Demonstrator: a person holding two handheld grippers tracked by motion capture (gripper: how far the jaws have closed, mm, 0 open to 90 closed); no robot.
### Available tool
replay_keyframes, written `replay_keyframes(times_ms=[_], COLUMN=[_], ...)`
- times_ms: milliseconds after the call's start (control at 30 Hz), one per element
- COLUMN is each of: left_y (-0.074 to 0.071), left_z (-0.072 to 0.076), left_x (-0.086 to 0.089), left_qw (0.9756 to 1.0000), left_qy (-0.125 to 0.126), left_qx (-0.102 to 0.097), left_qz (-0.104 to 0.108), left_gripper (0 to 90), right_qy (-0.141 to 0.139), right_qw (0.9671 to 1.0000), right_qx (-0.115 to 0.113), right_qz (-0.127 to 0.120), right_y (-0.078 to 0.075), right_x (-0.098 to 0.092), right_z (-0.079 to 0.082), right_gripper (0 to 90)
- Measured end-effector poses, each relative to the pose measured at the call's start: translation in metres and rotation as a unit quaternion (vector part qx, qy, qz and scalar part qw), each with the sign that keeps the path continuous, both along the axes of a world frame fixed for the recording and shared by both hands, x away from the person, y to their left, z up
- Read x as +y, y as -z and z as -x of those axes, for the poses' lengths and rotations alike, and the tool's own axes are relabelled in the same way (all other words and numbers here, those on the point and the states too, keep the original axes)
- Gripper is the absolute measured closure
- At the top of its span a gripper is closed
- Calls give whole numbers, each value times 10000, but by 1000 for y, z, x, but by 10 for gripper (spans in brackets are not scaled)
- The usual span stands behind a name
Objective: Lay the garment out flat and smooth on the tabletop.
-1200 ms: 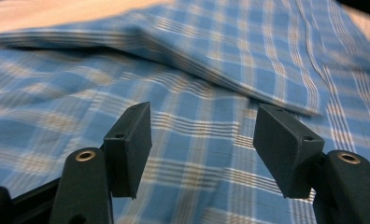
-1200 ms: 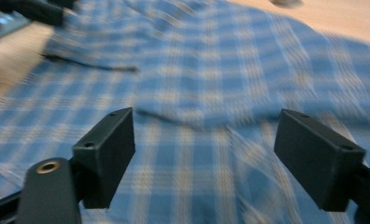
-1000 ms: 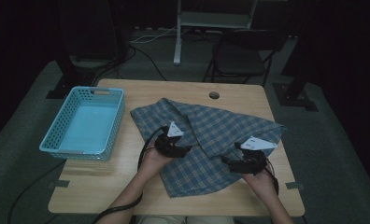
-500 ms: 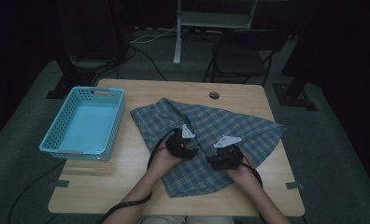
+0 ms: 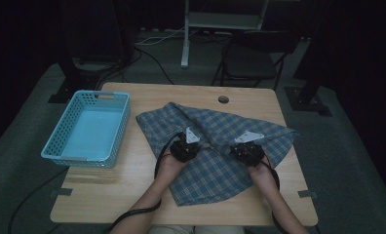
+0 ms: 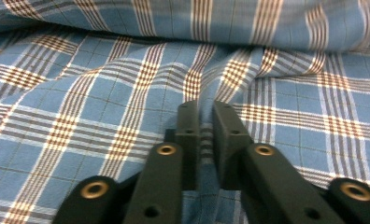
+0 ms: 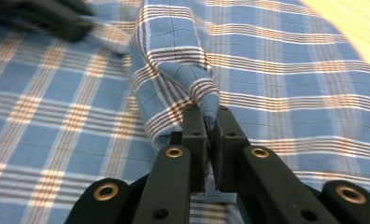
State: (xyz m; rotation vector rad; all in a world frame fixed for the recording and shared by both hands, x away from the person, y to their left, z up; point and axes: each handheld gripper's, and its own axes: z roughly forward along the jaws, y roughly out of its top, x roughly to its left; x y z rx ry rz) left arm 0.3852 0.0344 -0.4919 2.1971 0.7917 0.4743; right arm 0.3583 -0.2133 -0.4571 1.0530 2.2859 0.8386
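Cloth (image 5: 215, 146), a blue plaid piece with brown and white stripes, lies spread and rumpled over the middle and right of the wooden worktop (image 5: 132, 195), one corner reaching toward the near edge. Both claws rest on it, side by side near its centre, each in one of the person's hands, with forearms coming in from the near side.

The left claw (image 5: 185, 146) sits on the cloth's left-centre part. In the left gripper view its 2 black jaws have just been closing and now stand almost together, pinching a raised ridge of the cloth (image 6: 206, 100) between their tips (image 6: 206, 114).

The right claw (image 5: 247, 151) sits to the right of it, a little apart. In the right gripper view its jaws have likewise just been closing and now clamp a bunched, folded peak of the cloth (image 7: 174, 65) that rises from between the tips (image 7: 209, 116). The other claw (image 7: 43, 16) shows blurred at the upper left of that view.

A light blue plastic basket (image 5: 57, 146) stands on the left part of the worktop, well apart from the cloth's near claws, its right wall just beside the cloth's left edge. A small round hole (image 5: 223, 99) sits in the worktop near the far edge, beyond the cloth.
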Motion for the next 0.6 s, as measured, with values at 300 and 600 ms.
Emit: replay_keyframes(times_ms=[300,600], left_y=[1,-1], left_z=[28,68], left_x=[22,39], left_qw=[9984,9953], left_qy=[557,954], left_qx=[12,99], left_qz=[-46,-164], left_gripper=[851,849], right_qy=[572,784], right_qw=[9982,9966], right_qx=[108,172], right_qz=[-170,-189], right_y=[-12,-15], right_x=[-30,-50], right_z=[-12,-17], right_gripper=[857,857])
